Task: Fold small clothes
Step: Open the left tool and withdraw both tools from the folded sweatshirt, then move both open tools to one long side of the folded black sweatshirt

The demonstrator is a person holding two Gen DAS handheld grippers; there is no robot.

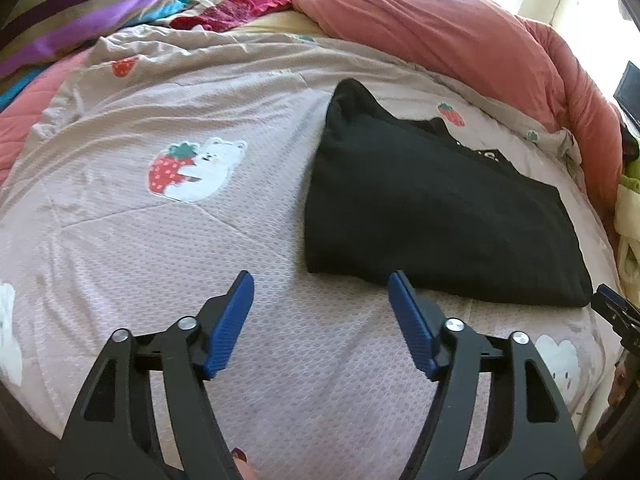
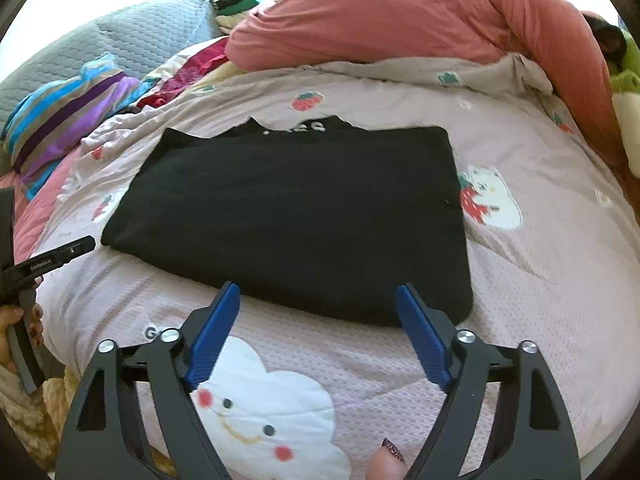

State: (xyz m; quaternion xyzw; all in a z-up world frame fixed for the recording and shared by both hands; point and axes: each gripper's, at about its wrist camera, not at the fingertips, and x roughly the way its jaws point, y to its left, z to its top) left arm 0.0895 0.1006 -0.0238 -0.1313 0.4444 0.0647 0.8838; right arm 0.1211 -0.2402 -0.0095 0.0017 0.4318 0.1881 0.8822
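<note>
A bed fills both views, spread with a pale pink quilt (image 2: pixel 520 280) printed with strawberries, bears and clouds; a salmon duvet (image 2: pixel 400 12) is bunched along its far side and a striped pillow (image 1: pixel 80 4) lies at the far left. The task's thing, a black garment (image 2: pixel 300 216), rests flat on the quilt as a neat rectangle, with a strip of white lettering (image 2: pixel 296 128) showing at its far edge.

We see the right gripper (image 2: pixel 316 300) with its blue pads spread wide and nothing between them; the garment's near edge lies just ahead of its tips, and the body of the cloth stretches away beyond. The left gripper (image 1: pixel 320 288) is likewise wide and empty — the garment sits ahead and to its right, its near left corner just beyond the right fingertip. In the right wrist view the left tool and the hand (image 2: pixel 20 328) holding it appear at the far left edge, clear of the cloth.

We judge that a fold has been laid and both claws are free of the fabric. To do the next fold well, we would pinch the two near corners through every layer, lift them evenly, and carry them over to the far edge — keeping the claws level so the layers do not slide apart.
</note>
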